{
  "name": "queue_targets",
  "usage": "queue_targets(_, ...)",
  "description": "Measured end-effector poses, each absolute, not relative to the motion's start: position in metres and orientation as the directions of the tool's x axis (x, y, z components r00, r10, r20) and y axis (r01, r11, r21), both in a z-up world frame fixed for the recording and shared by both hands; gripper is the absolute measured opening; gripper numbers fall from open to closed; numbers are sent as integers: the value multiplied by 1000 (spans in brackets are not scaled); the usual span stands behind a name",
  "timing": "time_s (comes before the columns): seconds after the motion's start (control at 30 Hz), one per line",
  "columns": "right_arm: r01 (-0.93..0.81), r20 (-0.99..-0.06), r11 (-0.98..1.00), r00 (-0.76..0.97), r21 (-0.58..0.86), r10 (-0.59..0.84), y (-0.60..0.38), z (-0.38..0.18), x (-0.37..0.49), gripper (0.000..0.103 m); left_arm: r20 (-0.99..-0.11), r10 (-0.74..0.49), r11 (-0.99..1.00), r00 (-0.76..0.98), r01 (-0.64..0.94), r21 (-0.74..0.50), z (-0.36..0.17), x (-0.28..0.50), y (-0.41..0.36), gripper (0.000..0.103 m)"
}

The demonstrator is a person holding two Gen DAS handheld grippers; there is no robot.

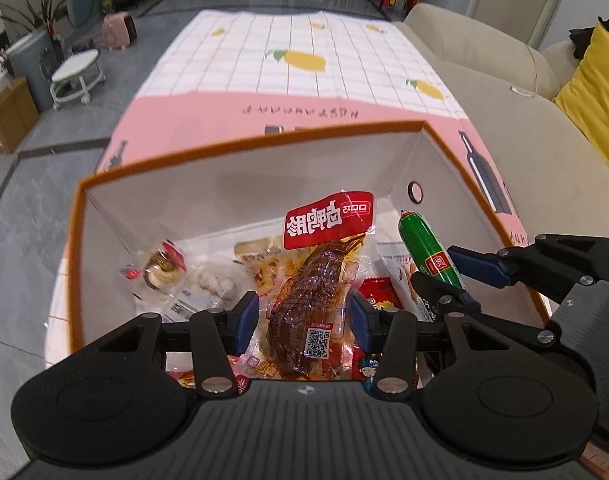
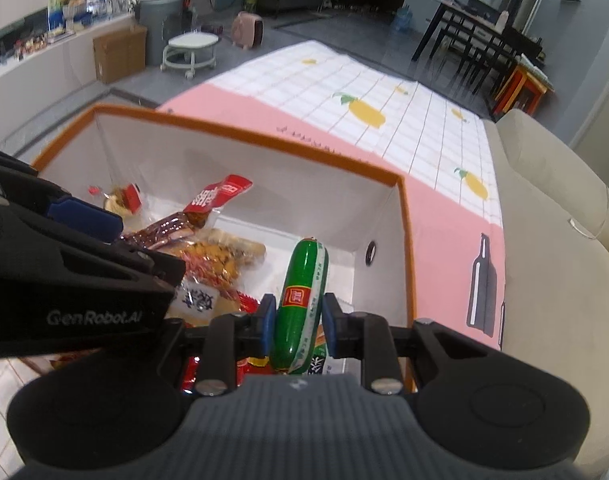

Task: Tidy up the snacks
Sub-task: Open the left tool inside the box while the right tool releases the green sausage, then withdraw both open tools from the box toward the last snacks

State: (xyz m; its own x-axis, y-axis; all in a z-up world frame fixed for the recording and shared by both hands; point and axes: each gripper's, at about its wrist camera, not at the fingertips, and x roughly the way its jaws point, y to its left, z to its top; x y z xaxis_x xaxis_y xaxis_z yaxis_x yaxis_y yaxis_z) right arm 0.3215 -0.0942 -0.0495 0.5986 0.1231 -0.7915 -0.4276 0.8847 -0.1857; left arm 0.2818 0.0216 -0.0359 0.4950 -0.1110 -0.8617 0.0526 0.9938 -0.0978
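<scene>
An orange-rimmed white box (image 1: 240,148) sits on the pink and white tablecloth and holds several snack packets. My left gripper (image 1: 304,318) hangs over the box with its blue pads on both sides of a clear packet of brown meat with a red label (image 1: 308,300). My right gripper (image 2: 298,320) is shut on a green sausage (image 2: 302,300) and holds it over the box's right side (image 2: 404,216). The sausage (image 1: 428,250) and right gripper (image 1: 464,276) also show in the left wrist view. The left gripper (image 2: 88,216) shows at the left of the right wrist view.
The tablecloth (image 1: 296,64) with lemon and bottle prints stretches beyond the box. A beige sofa (image 1: 504,92) runs along the table's right side, with a yellow cushion (image 1: 596,92). A white stool (image 2: 190,50) and a cardboard box (image 2: 120,54) stand on the floor to the left.
</scene>
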Motion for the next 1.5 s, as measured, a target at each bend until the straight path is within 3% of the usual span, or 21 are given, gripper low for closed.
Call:
queue_targets(0.47, -445, -866, 873, 497, -198, 57, -90, -79, 338, 20, -920, -51, 999, 388, 22, -46, -65, 301, 23, 58)
queue_targets(0.77, -445, -866, 870, 497, -211, 44, -88, -74, 342, 20, -927, -34, 999, 374, 10, -33, -66, 298, 24, 65)
queue_targets(0.93, -429, -853, 880, 518, -203, 55, -92, -63, 337, 27, -912, -26, 999, 409, -8, -32, -56, 292, 29, 78)
queue_targets(1.03, -411, -841, 890, 538, -195, 65, -96, -55, 333, 36, -885, -11, 999, 465, -37, -32, -44, 283, 31, 80)
queue_targets(1.3, -319, -790, 946, 592, -52, 156, -124, -23, 313, 60, -790, -41, 995, 612, -50, -90, -4, 246, 37, 82)
queue_targets(1.5, -276, -706, 960, 670, 51, 230, -149, 0, 271, 65, -692, -75, 996, 718, 25, -82, 27, 198, 26, 82)
